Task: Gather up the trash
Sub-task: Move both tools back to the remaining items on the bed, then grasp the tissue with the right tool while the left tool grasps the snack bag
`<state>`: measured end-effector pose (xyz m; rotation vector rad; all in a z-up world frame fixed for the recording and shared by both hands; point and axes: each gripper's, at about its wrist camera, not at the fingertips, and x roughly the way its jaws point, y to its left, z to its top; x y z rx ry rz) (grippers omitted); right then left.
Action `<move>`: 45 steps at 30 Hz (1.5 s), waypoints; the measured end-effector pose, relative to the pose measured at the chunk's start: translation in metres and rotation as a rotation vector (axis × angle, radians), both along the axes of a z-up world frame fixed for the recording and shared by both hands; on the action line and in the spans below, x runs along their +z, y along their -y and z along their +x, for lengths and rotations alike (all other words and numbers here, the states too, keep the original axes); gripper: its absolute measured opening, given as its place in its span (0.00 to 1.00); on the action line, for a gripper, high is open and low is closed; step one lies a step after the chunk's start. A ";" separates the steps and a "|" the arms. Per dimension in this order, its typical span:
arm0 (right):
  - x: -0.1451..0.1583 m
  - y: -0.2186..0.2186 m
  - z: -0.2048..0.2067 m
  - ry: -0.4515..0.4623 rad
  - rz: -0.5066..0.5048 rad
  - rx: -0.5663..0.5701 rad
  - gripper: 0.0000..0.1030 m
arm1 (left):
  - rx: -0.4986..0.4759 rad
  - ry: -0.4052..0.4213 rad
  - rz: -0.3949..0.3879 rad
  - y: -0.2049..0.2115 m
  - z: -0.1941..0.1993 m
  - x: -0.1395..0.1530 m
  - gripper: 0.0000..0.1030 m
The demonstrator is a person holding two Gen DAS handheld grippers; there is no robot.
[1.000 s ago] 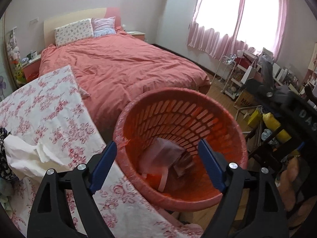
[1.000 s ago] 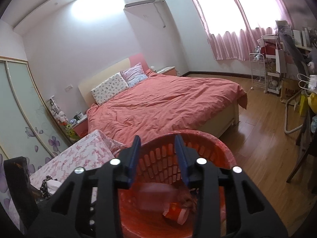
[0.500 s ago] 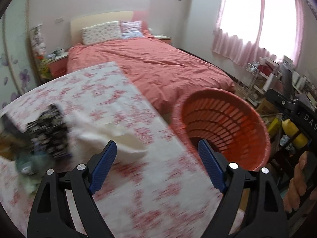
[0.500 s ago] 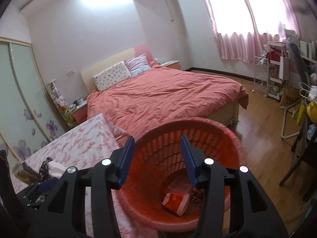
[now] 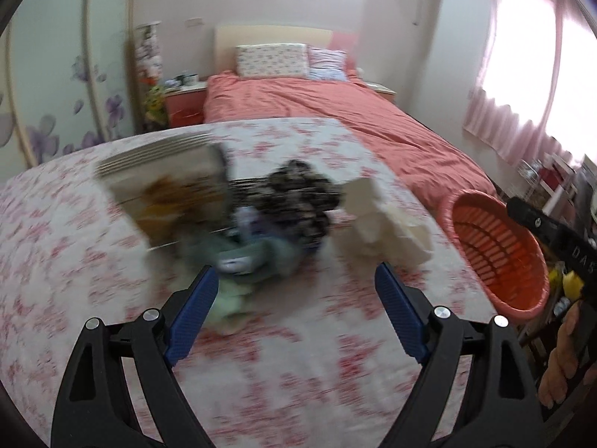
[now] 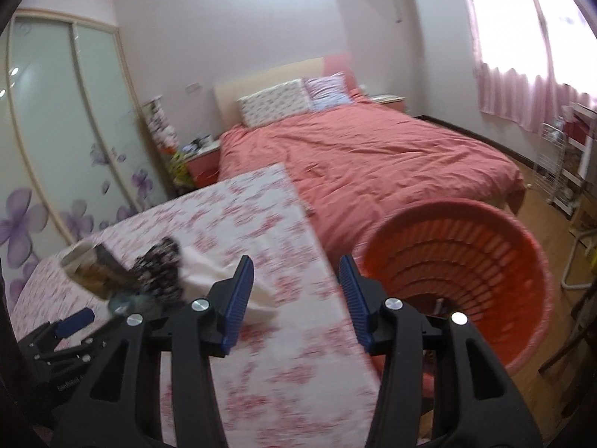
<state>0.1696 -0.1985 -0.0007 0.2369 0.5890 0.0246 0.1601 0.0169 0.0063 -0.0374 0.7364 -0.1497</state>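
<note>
- While both views blur, the left hand-held gripper (image 5: pixel 296 310) hangs over the floral worktop (image 5: pixel 93 261) with jaws spread wide and nothing between them.
- Trash lies ahead of it: white crumpled paper (image 5: pixel 384 224) at 1 o'clock, a dark patterned wad (image 5: pixel 298 196) at 12, and greenish scraps (image 5: pixel 257 257) just beyond its left finger.
- Beside the worktop's edge at 3 o'clock stands the orange basket (image 5: pixel 496 257).
- Jaws partly apart and empty, the right hand-held gripper (image 6: pixel 296 300) hovers over that edge.
</note>
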 end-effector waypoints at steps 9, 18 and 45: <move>-0.020 -0.066 0.024 -0.079 -0.061 0.100 0.49 | 0.133 -0.009 -0.025 -0.058 -0.005 -0.004 0.84; -0.030 -0.099 0.048 -0.100 -0.139 0.109 0.49 | 0.188 -0.010 -0.041 -0.088 -0.004 -0.007 0.87; -0.031 -0.077 0.038 -0.097 -0.126 0.098 0.08 | 0.309 0.045 0.049 -0.039 0.048 0.000 0.98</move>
